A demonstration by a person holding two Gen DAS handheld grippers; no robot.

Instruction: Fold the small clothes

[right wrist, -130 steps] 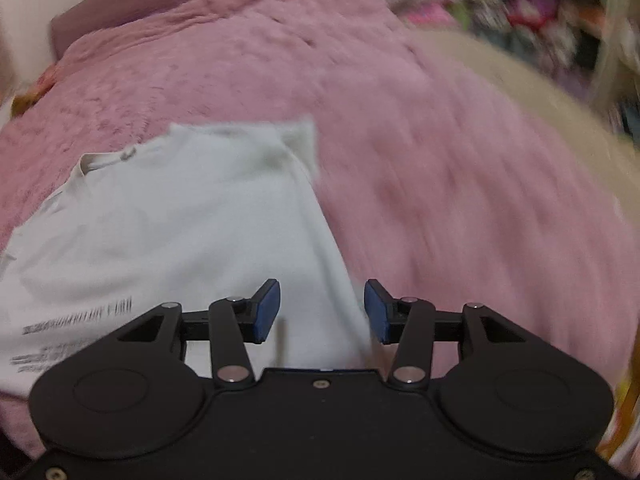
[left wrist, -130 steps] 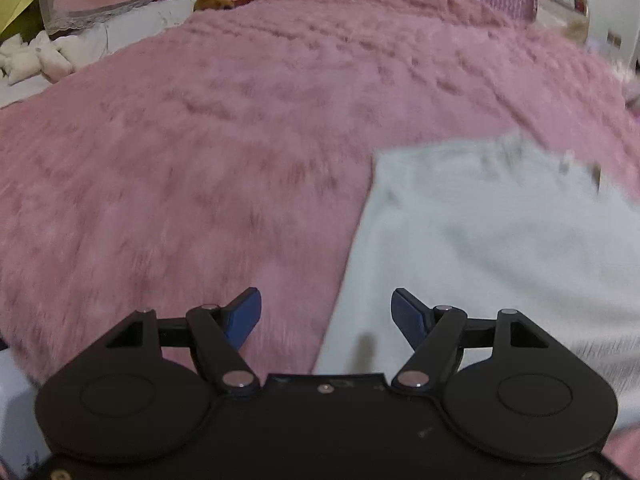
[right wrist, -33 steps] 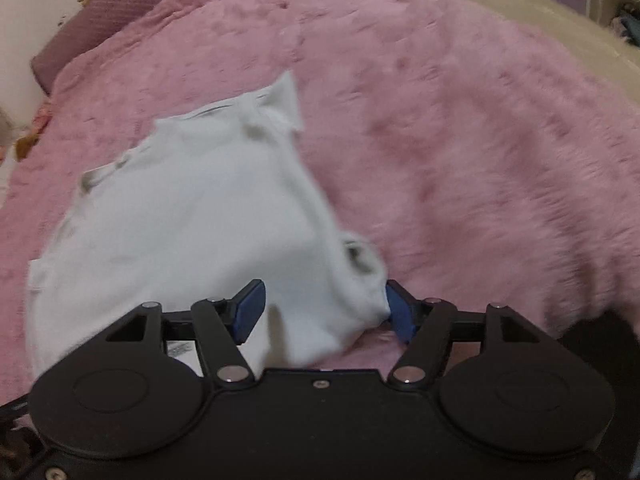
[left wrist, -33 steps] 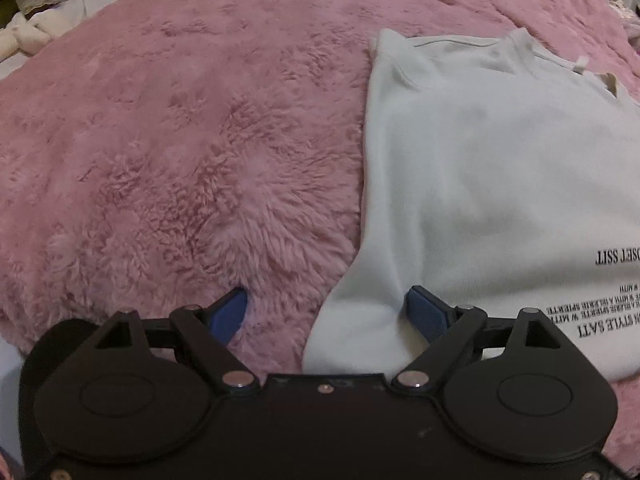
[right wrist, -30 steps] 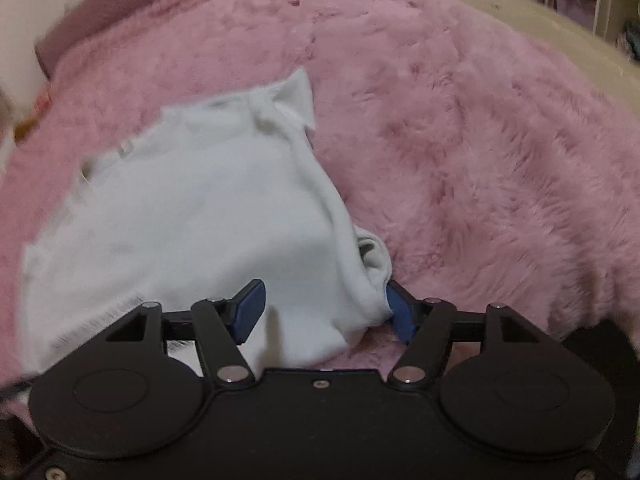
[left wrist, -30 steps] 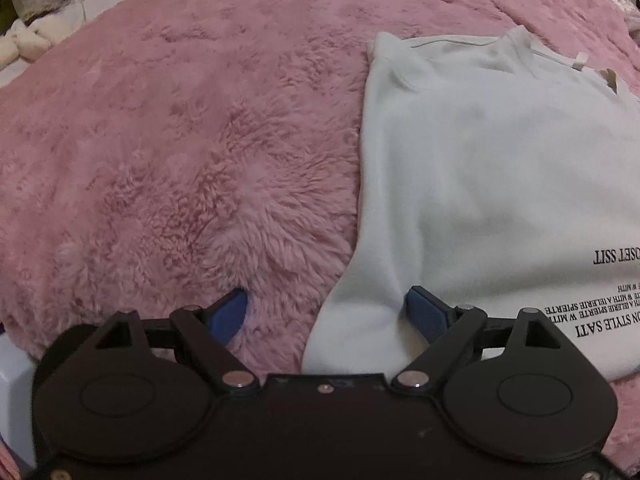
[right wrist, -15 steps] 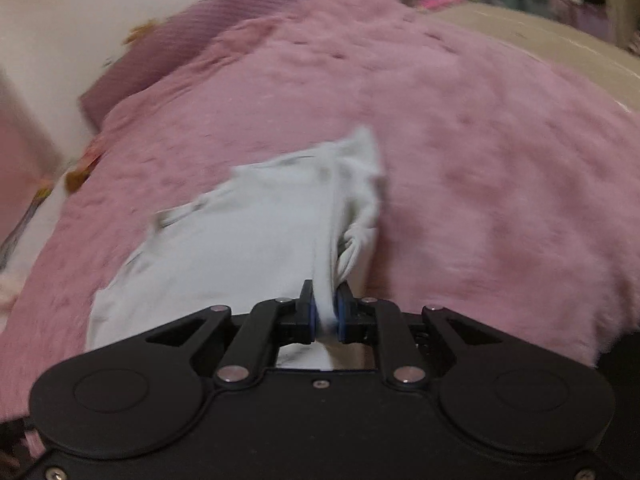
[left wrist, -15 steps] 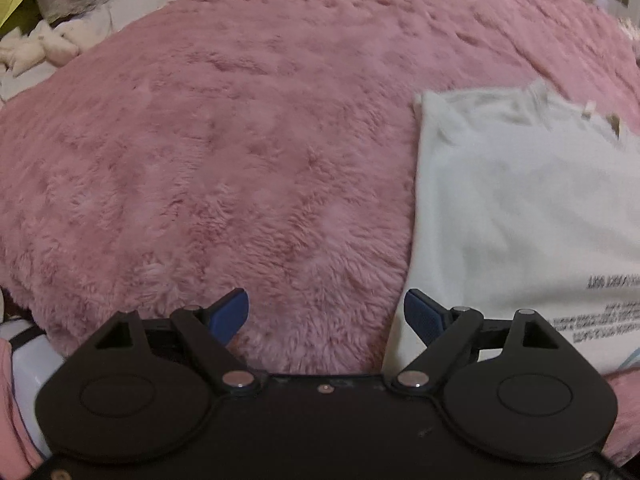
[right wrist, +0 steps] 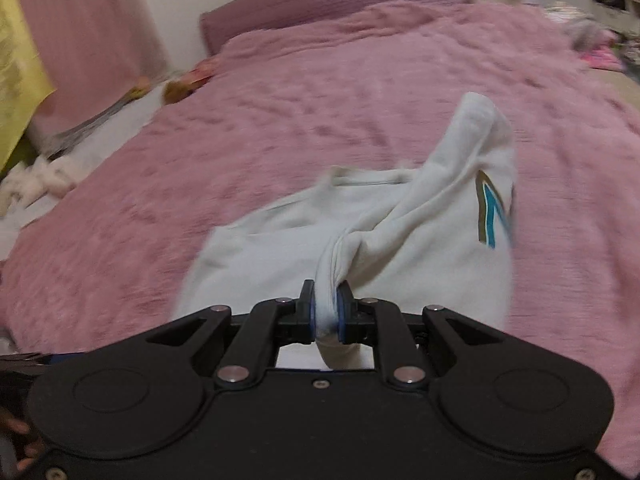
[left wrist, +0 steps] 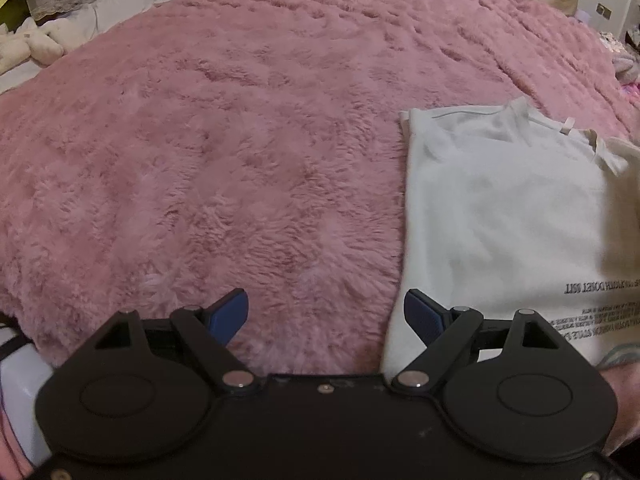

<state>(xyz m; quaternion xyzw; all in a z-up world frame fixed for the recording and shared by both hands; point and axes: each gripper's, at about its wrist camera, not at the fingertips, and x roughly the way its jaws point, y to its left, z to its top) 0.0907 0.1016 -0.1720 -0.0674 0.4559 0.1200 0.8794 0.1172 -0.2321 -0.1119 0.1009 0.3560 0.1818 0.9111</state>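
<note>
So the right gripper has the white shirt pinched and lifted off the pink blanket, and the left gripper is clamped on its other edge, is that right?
Not quite. The left gripper is open and holds nothing; the left wrist view shows its fingers spread beside the white shirt. The rest stands: in the right wrist view the right gripper is shut on a bunched fold, lifting it off the pink blanket.

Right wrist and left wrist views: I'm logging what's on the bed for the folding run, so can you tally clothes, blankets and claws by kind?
Pale T-shirt: 1, lying on the blanket
Pink fluffy blanket: 1
Claws: 2, the left claw open, the right claw shut on a bunched part of the T-shirt
Total: 4
</note>
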